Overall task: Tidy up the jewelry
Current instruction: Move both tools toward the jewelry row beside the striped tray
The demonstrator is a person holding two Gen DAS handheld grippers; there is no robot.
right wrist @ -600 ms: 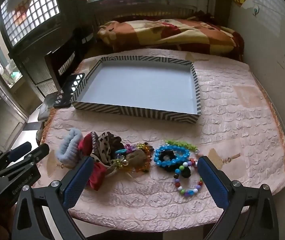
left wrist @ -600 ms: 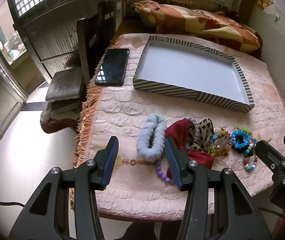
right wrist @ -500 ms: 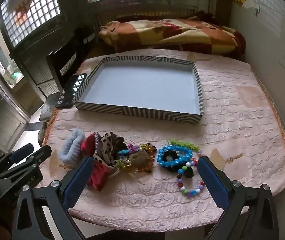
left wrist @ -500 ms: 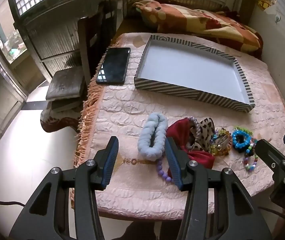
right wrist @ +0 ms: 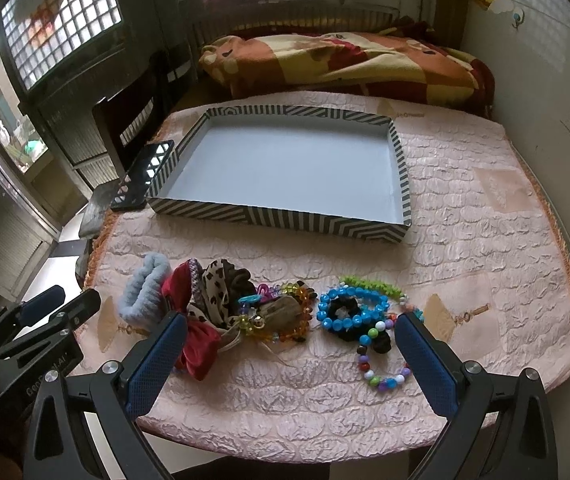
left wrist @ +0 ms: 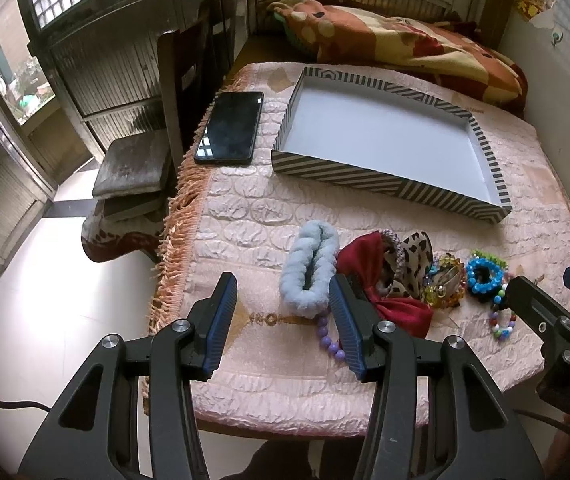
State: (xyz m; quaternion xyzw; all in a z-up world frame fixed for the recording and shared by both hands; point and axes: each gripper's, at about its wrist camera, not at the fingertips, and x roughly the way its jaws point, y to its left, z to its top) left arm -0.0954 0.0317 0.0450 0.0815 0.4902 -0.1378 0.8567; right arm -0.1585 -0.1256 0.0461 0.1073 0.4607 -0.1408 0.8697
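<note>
left tongs (left wrist: 283, 318): lower centre of left wrist view, angled downward, jaws apart, nothing gripped | right tongs (right wrist: 291, 354): lower centre of right wrist view, angled downward, jaws spread wide, nothing gripped

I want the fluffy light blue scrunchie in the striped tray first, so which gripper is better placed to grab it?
Left. The left gripper hangs open right by the light blue scrunchie at the row's left end. The right gripper, also open, sits over the beaded bracelets, further from it. The striped tray is empty.
</note>
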